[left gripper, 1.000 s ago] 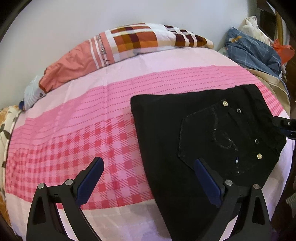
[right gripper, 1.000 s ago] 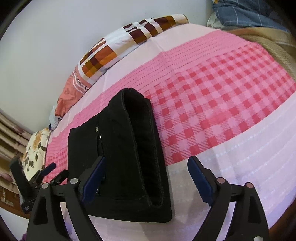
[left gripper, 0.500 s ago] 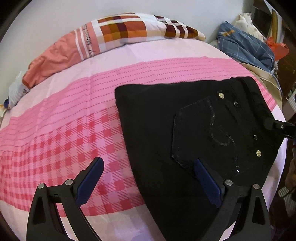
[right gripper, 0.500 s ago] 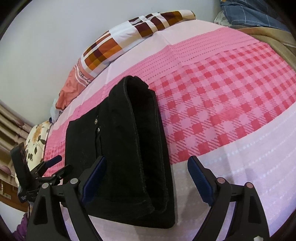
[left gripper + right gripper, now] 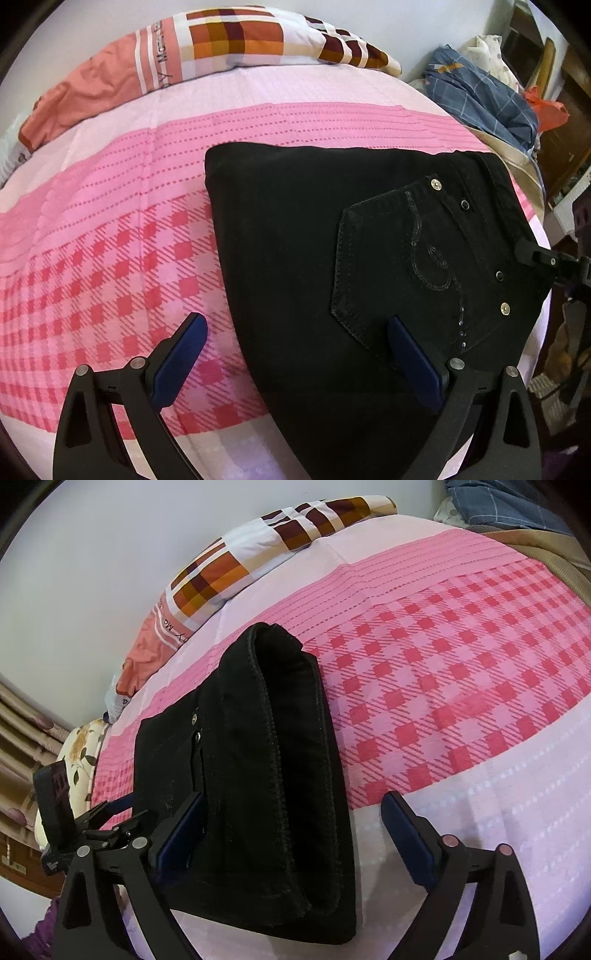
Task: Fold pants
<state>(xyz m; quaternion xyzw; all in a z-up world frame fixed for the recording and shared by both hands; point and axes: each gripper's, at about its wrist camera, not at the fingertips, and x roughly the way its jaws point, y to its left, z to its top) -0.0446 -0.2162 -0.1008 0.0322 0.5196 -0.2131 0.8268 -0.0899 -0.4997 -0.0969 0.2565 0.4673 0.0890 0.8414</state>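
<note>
My right gripper (image 5: 291,834), jaws just opening, and left gripper (image 5: 295,354) both stand released over the black jeans (image 5: 332,266), folded compact on the pink bedspread (image 5: 110,240) (little evidently remains).

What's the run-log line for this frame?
stage: pants folded | pants: flat on bedsheet | left gripper: open, empty | right gripper: open, jaws just widened, empty
</note>
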